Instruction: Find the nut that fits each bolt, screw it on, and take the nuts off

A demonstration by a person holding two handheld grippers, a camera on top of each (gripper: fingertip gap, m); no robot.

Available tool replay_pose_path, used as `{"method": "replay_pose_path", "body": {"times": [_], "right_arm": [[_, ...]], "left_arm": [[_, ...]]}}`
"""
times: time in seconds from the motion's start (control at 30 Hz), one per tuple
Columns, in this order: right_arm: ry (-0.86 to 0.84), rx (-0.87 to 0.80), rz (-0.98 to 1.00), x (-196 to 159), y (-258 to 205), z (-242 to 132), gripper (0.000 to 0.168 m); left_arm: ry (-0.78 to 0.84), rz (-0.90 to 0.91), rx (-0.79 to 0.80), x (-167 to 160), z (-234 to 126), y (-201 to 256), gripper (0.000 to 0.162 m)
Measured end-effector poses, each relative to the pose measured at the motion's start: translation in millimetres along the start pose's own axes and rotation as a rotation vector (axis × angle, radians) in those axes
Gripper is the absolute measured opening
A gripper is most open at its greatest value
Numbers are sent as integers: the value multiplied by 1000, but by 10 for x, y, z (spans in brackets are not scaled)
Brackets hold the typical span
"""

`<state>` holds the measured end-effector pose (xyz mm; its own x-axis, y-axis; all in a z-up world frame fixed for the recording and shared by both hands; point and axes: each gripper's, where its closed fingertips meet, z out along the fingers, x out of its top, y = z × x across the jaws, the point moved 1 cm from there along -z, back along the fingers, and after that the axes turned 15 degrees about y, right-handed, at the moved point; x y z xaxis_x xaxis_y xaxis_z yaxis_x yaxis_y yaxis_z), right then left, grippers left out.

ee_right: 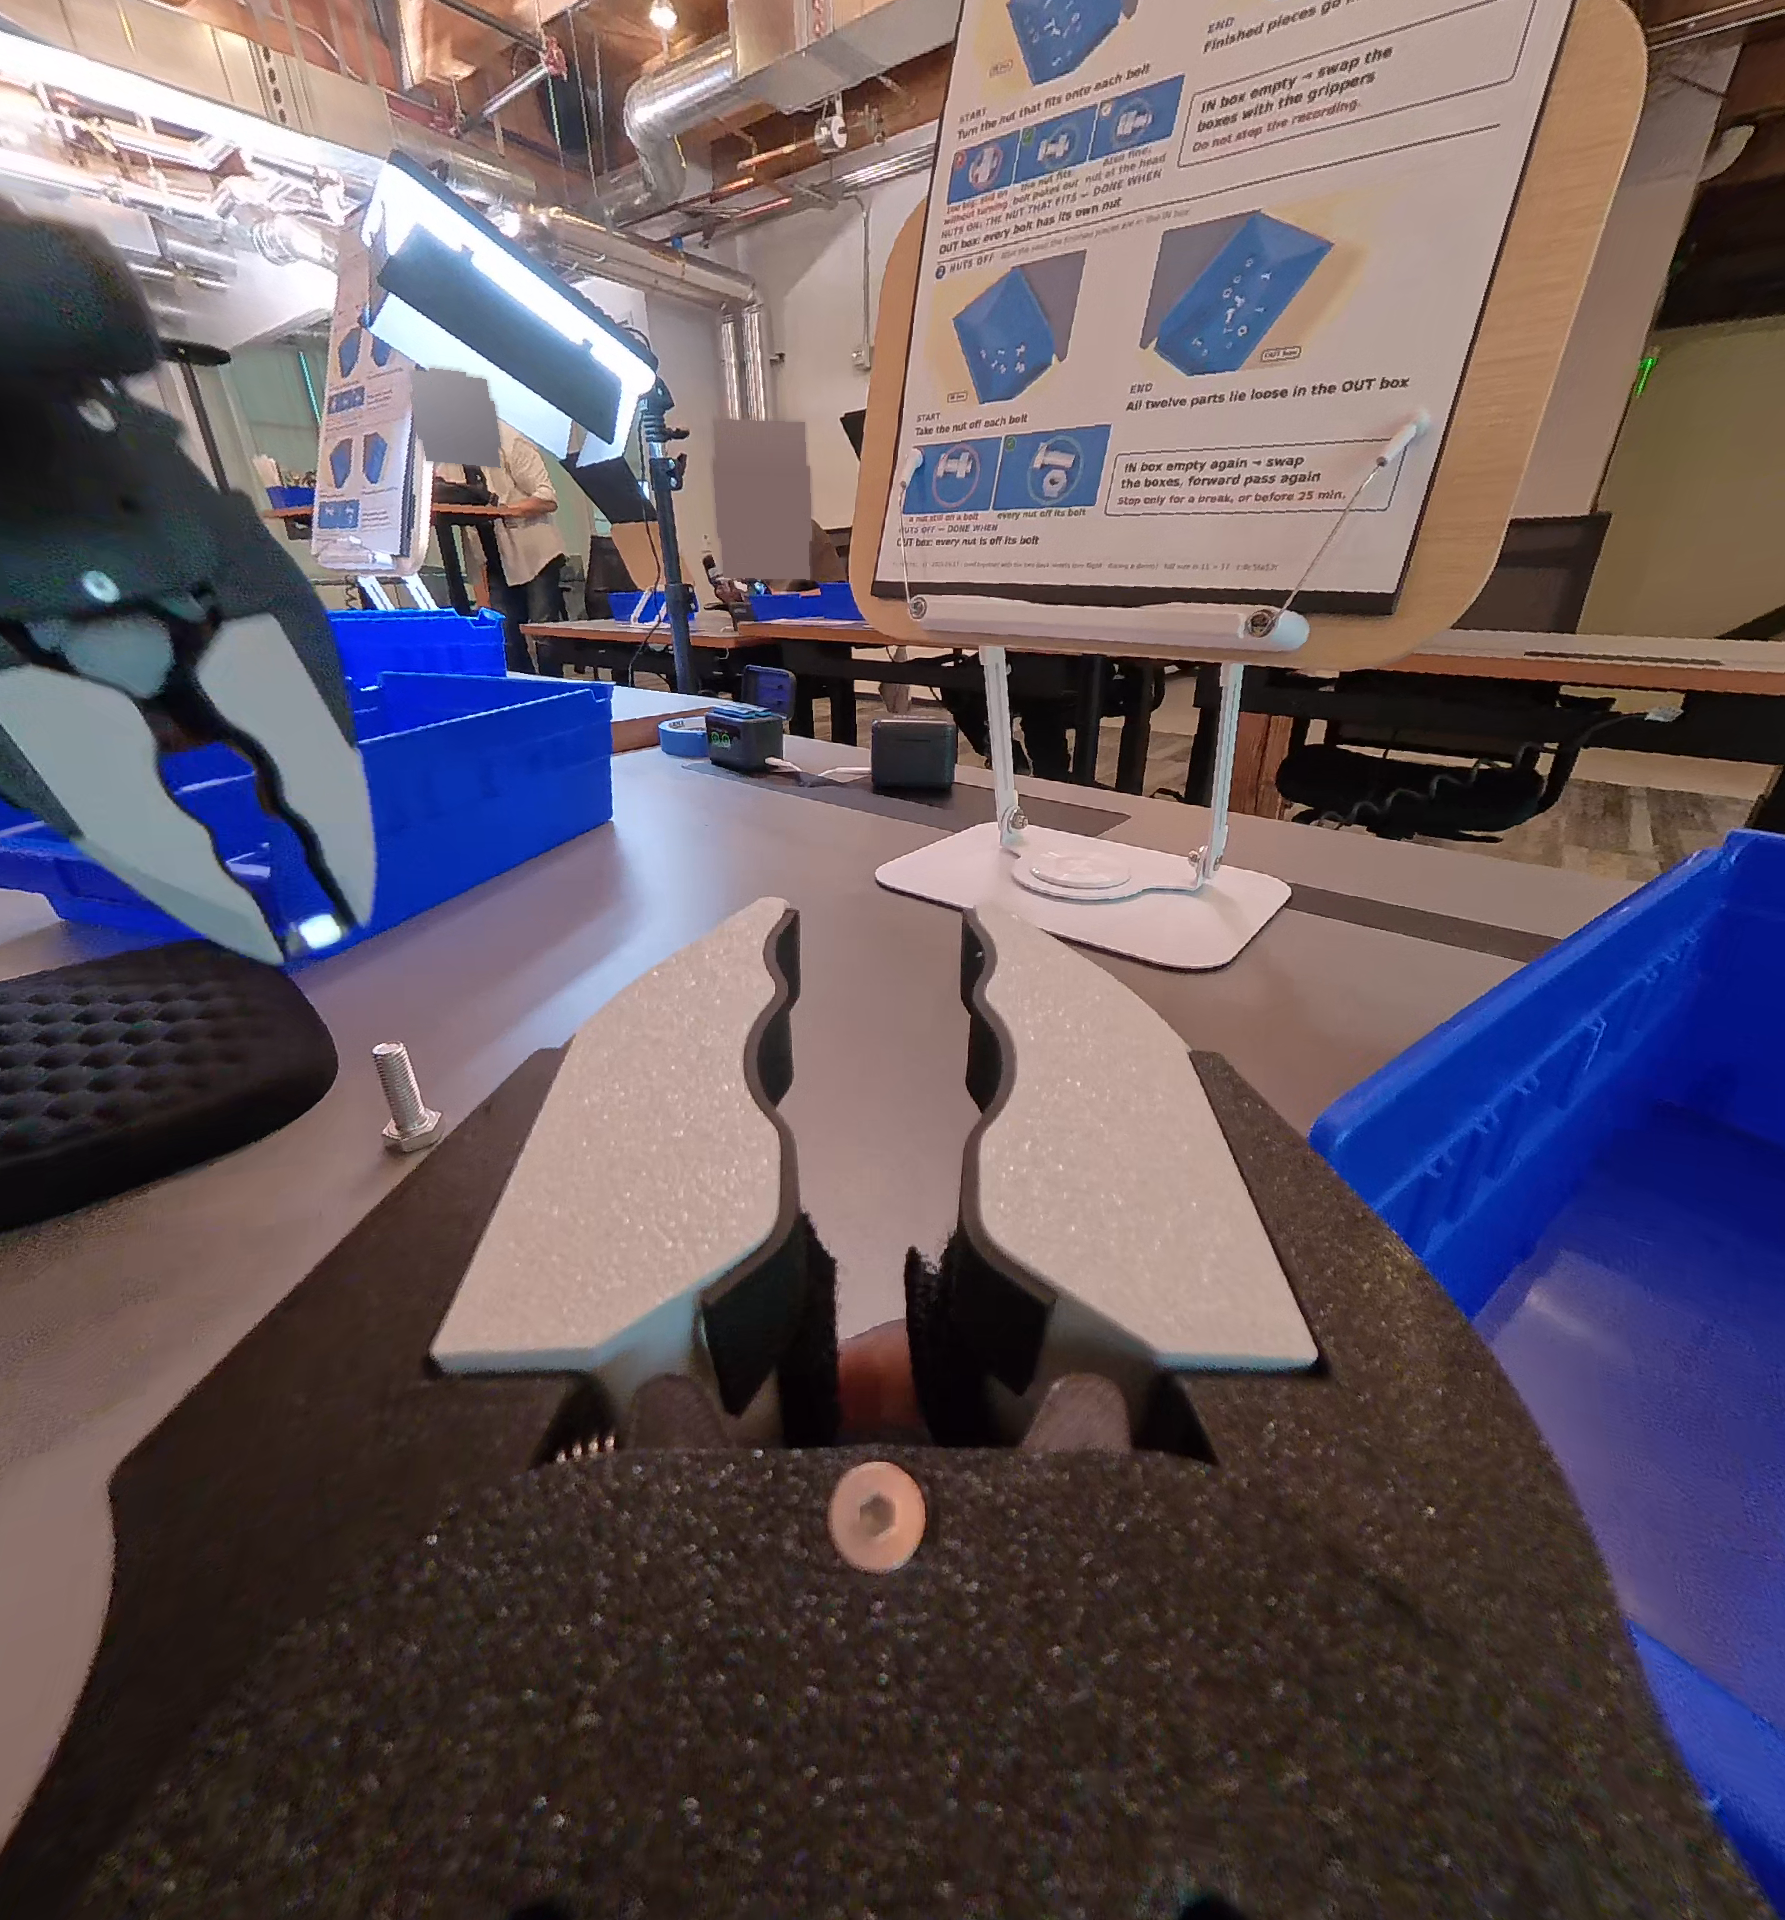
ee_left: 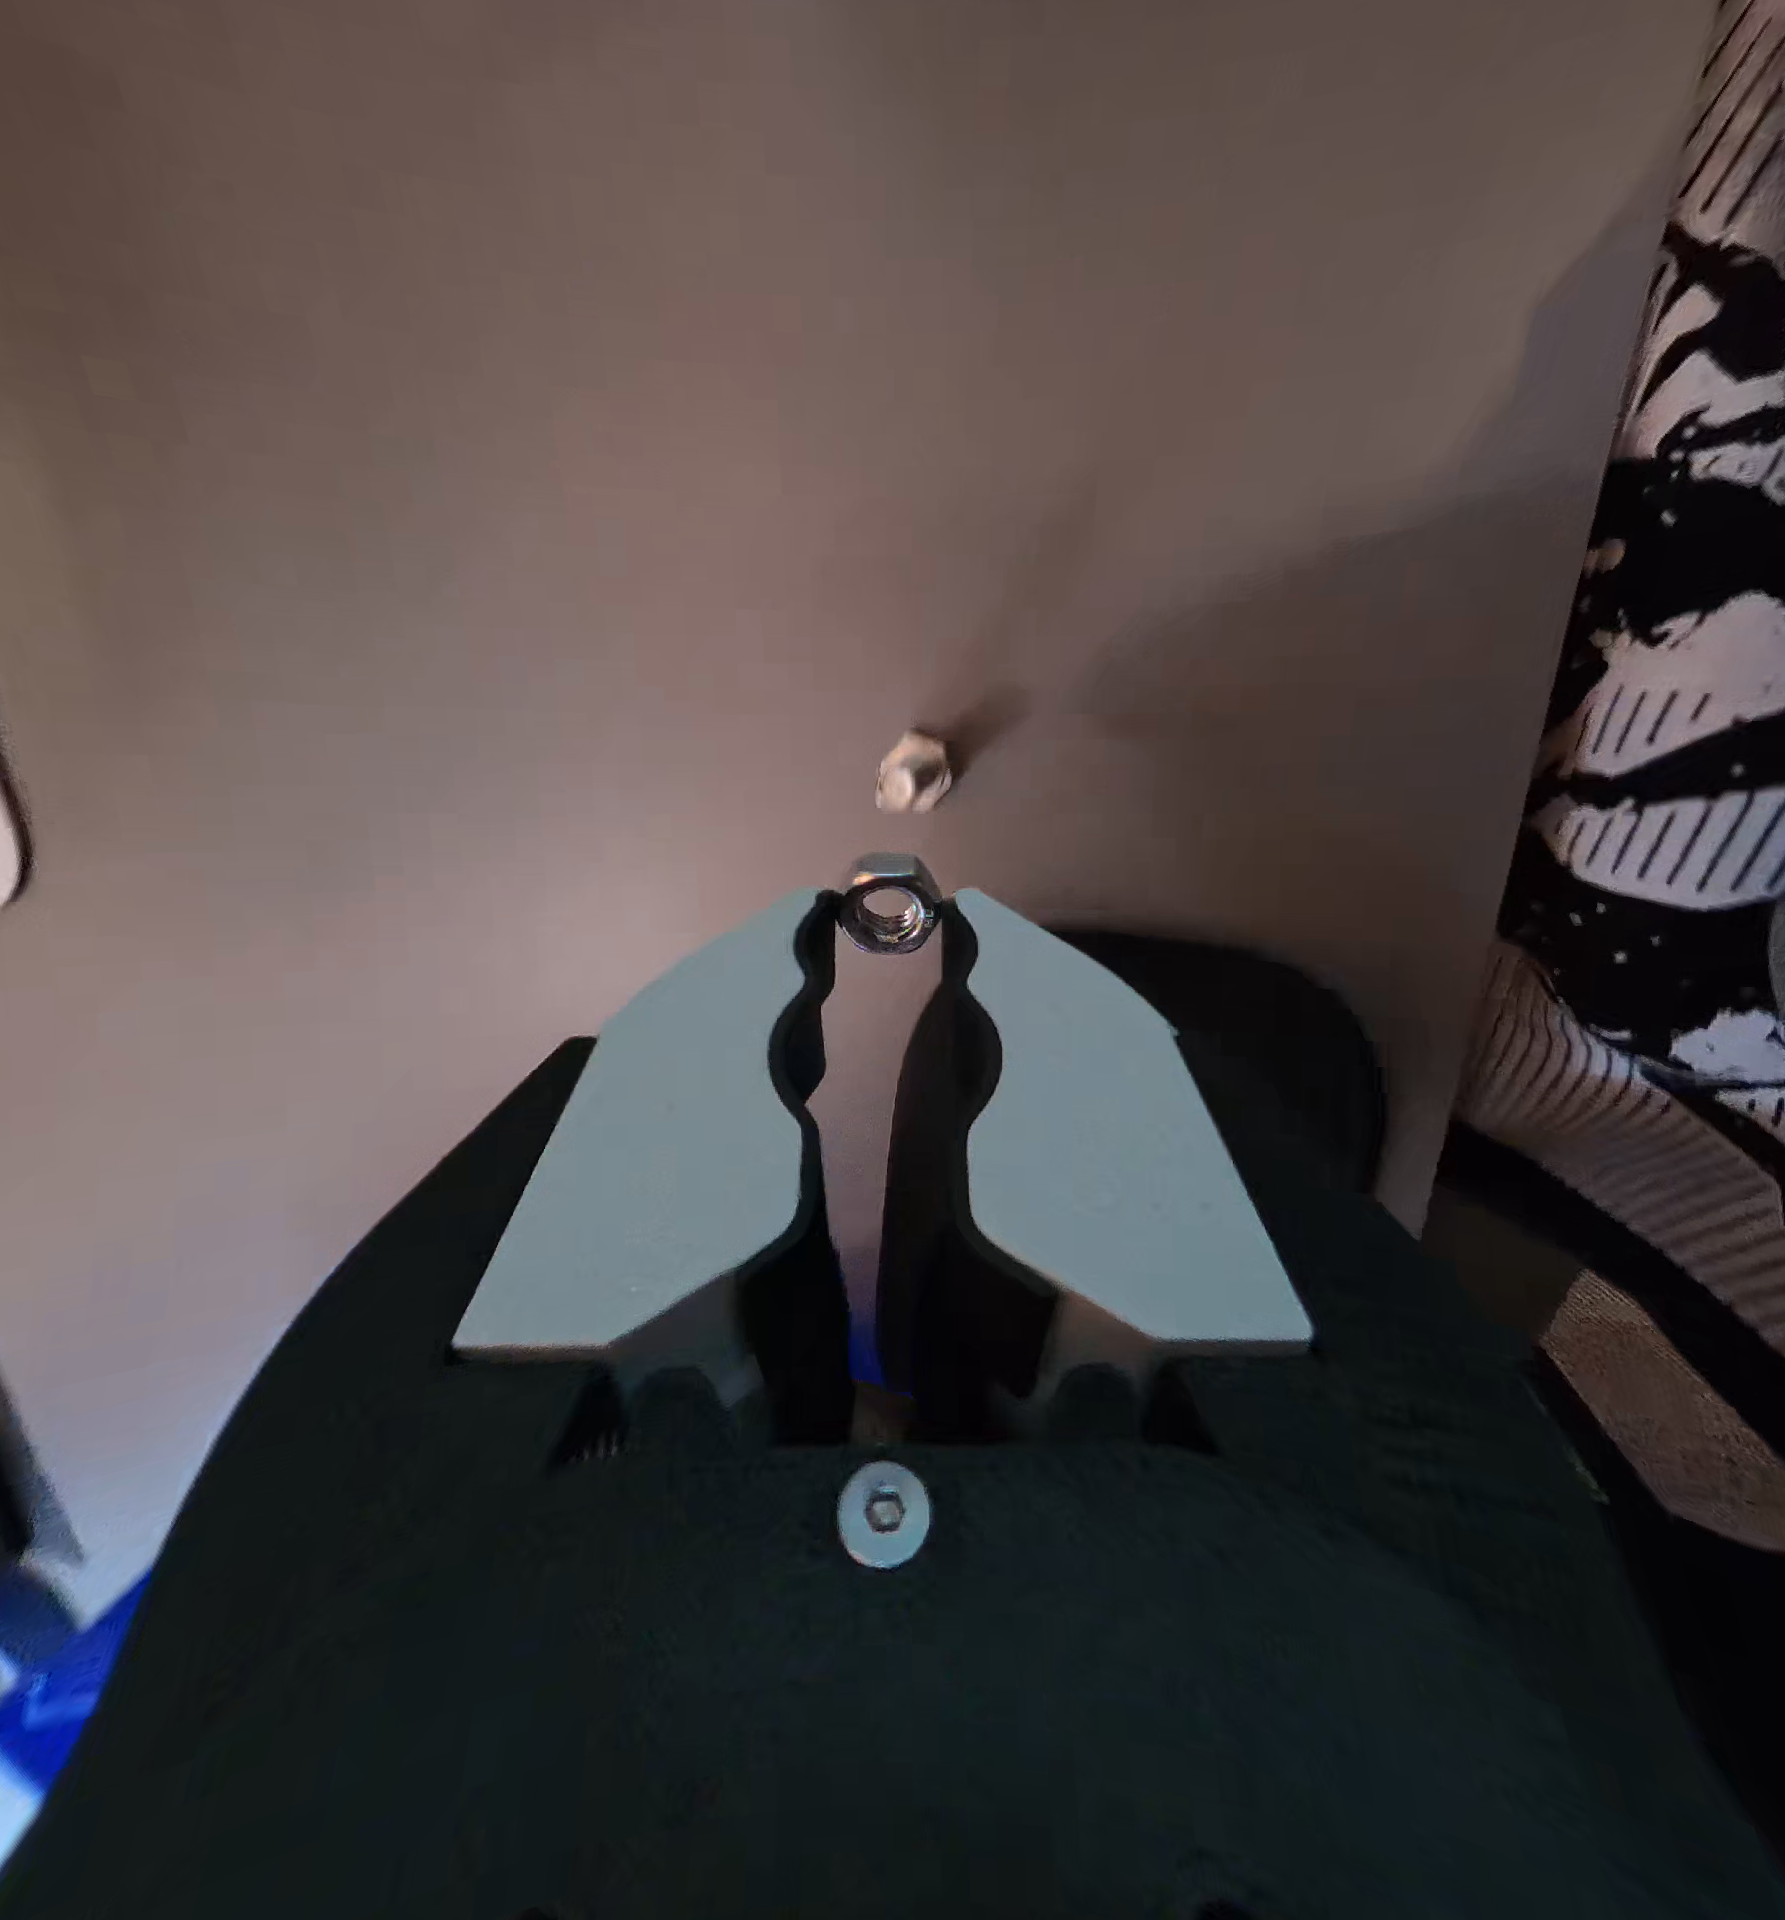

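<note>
Left gripper (ee_left: 886,902) fingers clamped on small steel nut (ee_left: 884,914) at tips, frame centre, just above upright bolt (ee_right: 405,1099) on bench (ee_right: 722,883). Right gripper (ee_right: 880,935) fingers apart, empty. Light, rigid, slippery: pinch across flats.

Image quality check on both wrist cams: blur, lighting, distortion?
Left wrist view: dim; nut in the left tongs is sharp, the bolt beyond is blurred and casts a soft shadow on the table. Right wrist view: bright, mostly crisp; light panel blown out, left tongs slightly motion-blurred, wide-angle bending toward the edges.
</note>
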<state>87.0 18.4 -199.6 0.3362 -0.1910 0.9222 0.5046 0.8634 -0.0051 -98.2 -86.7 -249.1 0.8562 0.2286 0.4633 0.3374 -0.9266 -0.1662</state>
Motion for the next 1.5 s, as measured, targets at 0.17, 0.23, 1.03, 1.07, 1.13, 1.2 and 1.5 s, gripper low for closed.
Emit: {"method": "replay_pose_path", "body": {"times": [0.17,0.23,1.03,1.07,1.13,1.2,1.5], "right_arm": [[16,-4,21,16,21,-13,30],[24,-6,28,27,29,-20,30],[21,-6,34,24,30,-19,29],[17,-3,33,21,25,-15,29],[-2,11,32,1,3,1,29],[-44,48,26,-46,-52,33,30],[-341,391,30,-403,-828,346,38]], "left_arm": [[33,8,-95,223,370,69,20],[27,19,-125,262,472,109,20],[80,-1,-81,291,612,118,32],[137,-24,-54,333,543,76,32],[307,-88,11,447,377,-25,37],[509,-169,95,527,179,-146,41],[1417,-412,282,424,-664,-278,57]]}}
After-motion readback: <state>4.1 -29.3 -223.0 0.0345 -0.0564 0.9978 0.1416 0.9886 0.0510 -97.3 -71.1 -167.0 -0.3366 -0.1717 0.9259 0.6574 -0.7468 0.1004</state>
